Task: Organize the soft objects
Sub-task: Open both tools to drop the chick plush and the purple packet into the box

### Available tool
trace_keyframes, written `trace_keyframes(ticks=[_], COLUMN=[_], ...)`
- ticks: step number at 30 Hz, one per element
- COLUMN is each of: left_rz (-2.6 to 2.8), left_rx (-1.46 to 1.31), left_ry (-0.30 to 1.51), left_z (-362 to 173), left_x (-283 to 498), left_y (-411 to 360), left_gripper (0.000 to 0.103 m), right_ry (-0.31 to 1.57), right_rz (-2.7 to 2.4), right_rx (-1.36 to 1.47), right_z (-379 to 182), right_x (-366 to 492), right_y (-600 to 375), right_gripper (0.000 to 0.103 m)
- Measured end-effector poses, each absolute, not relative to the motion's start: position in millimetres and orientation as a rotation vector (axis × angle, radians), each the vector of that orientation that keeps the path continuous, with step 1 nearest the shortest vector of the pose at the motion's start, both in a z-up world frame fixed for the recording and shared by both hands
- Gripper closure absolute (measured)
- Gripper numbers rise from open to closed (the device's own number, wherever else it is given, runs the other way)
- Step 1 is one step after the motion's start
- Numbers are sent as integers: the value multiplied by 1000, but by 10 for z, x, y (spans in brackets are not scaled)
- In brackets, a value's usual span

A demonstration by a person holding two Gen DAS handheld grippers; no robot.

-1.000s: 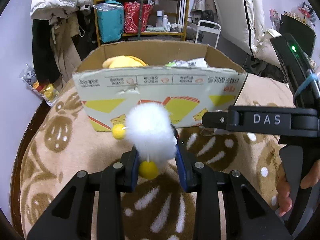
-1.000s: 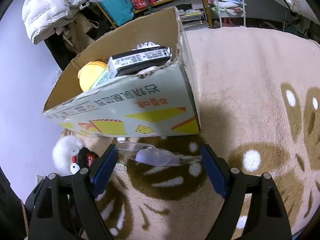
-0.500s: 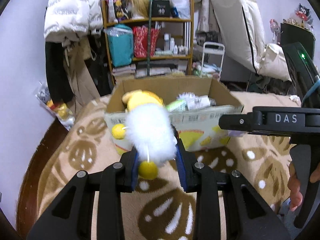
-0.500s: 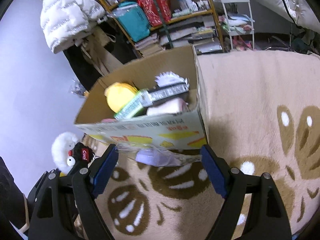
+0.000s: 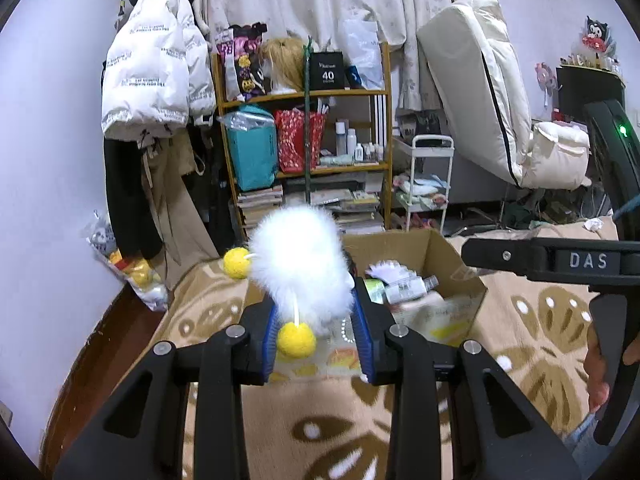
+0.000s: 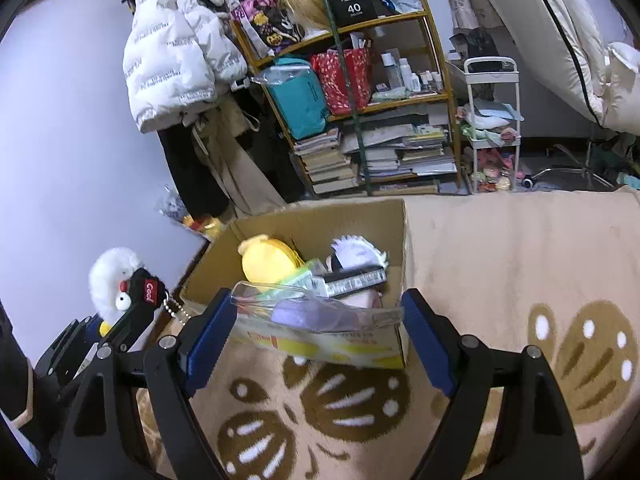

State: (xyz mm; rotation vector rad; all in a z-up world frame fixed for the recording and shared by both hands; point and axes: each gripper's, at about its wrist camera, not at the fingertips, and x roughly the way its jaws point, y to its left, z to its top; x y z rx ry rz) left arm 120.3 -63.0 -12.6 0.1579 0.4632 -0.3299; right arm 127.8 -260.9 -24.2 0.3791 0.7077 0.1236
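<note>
My left gripper point(image 5: 318, 336) is shut on a fluffy white plush toy point(image 5: 302, 266) with yellow pom-poms and holds it in the air in front of the cardboard box point(image 5: 460, 268). The toy also shows at the left of the right wrist view point(image 6: 114, 280). My right gripper point(image 6: 316, 336) is shut on a clear plastic bag with a purple soft item point(image 6: 316, 314), held just over the near wall of the box point(image 6: 404, 236). The box holds a yellow plush point(image 6: 268, 260) and several packets.
The box stands on a beige blanket with brown prints point(image 6: 500, 260). Behind it are a cluttered wooden shelf point(image 6: 360, 100), a white jacket on a rack point(image 6: 176, 56), a small white cart point(image 6: 494, 120) and a mattress point(image 5: 480, 80) leaning on the wall.
Both grippers have risen and pulled back from the box with their loads. The box now looks lower and farther, and its inside is in view.
</note>
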Motion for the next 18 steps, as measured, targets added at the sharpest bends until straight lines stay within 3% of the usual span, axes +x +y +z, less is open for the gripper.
trace_keyframes(ticks=[8, 18], left_rz=[-322, -327], left_rx=[184, 153], left_ry=[449, 562], left_z=[-168, -430], left_x=[1529, 1909], left_y=[-709, -712], left_gripper=[71, 69], right_ry=[683, 728], right_rz=[153, 186], right_rx=[389, 360], right_z=[-272, -501], right_x=[1534, 1790], right_y=[-2682, -2609], right_gripper=[15, 15])
